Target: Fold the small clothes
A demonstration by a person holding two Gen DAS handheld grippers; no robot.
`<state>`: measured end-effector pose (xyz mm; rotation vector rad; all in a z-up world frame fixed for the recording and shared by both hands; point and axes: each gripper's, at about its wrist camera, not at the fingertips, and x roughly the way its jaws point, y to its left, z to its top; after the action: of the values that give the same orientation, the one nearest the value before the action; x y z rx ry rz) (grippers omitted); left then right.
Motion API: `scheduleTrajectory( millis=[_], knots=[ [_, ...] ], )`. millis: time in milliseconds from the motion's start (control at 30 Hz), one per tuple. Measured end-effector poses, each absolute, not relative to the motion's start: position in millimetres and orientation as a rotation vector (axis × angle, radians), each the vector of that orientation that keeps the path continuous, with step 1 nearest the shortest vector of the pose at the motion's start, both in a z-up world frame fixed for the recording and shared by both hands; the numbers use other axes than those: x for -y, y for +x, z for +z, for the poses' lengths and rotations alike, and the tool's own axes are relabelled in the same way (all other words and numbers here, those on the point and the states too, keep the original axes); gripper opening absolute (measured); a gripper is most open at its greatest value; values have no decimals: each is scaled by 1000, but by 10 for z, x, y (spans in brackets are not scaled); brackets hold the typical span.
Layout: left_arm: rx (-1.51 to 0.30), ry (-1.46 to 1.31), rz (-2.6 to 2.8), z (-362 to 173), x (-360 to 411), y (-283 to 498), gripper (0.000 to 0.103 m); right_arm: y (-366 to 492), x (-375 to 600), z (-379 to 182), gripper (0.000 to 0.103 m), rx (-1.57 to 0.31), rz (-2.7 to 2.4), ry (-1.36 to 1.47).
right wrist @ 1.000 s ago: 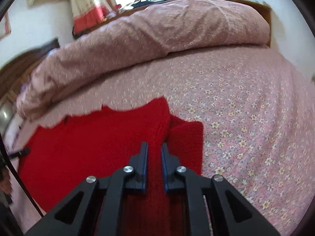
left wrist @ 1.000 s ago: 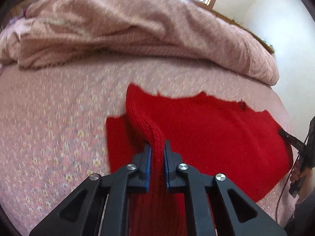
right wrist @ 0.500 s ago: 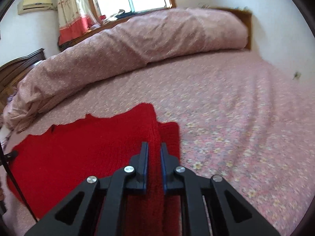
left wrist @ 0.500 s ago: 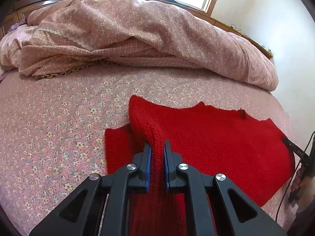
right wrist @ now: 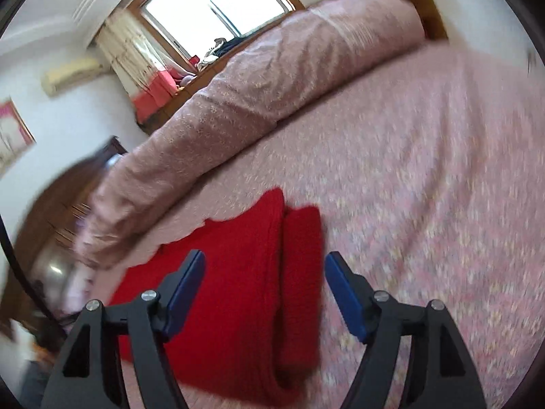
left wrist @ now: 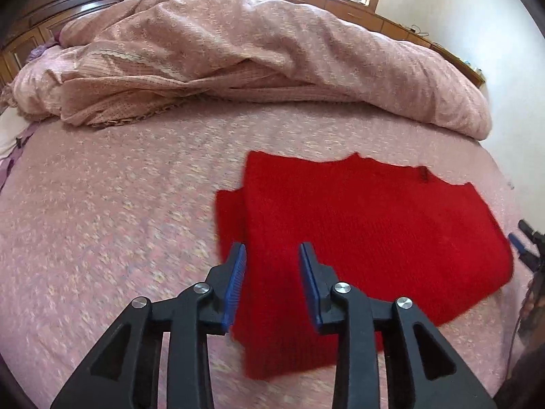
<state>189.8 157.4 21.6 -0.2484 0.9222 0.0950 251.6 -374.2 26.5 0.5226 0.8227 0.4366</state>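
Observation:
A red knitted garment lies flat on the pink flowered bedsheet, one side folded over so a narrow strip shows beside it. My left gripper hovers over its near left edge; its jaws are opening and the pads press on nothing. In the right wrist view the same garment lies folded below my right gripper, whose jaws are opening wide with the fabric beneath the gap, not pinched. The right gripper's tip also shows at the right edge of the left wrist view.
A rumpled pink duvet is heaped along the far side of the bed. Dark wooden furniture stands at the far left, a window behind. Bare sheet spreads to the right of the garment.
Both grippers were shut on a raised fold of the red garment; both have let go and opened, and the fold lies flat. The right view has rolled and swung.

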Motion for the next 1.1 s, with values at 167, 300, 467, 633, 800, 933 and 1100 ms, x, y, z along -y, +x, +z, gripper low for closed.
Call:
scheduleTrajectory(
  millis=[167, 300, 467, 633, 800, 933, 1100],
  knots=[
    [-937, -189, 26, 249, -985, 1982, 26, 2393, 3997, -72, 82, -1000, 554, 679],
    [-956, -119, -32, 198, -525, 2062, 26, 2298, 4067, -180, 82, -1089, 654, 719],
    [-923, -94, -78, 122, -184, 2058, 26, 2244, 3889, -162, 96, -1141, 721, 646],
    [-913, -127, -105, 61, -108, 2062, 26, 2436, 3656, -201, 103, -1144, 714, 655],
    [-925, -162, -93, -5, -230, 2116, 26, 2610, 3473, -198, 103, -1128, 693, 682],
    [-920, -191, -95, 4, -306, 2098, 26, 2694, 3353, -206, 103, -1115, 706, 674],
    [-903, -203, -116, 23, -240, 2220, 26, 2673, 3302, -203, 99, -1110, 732, 668]
  ],
)
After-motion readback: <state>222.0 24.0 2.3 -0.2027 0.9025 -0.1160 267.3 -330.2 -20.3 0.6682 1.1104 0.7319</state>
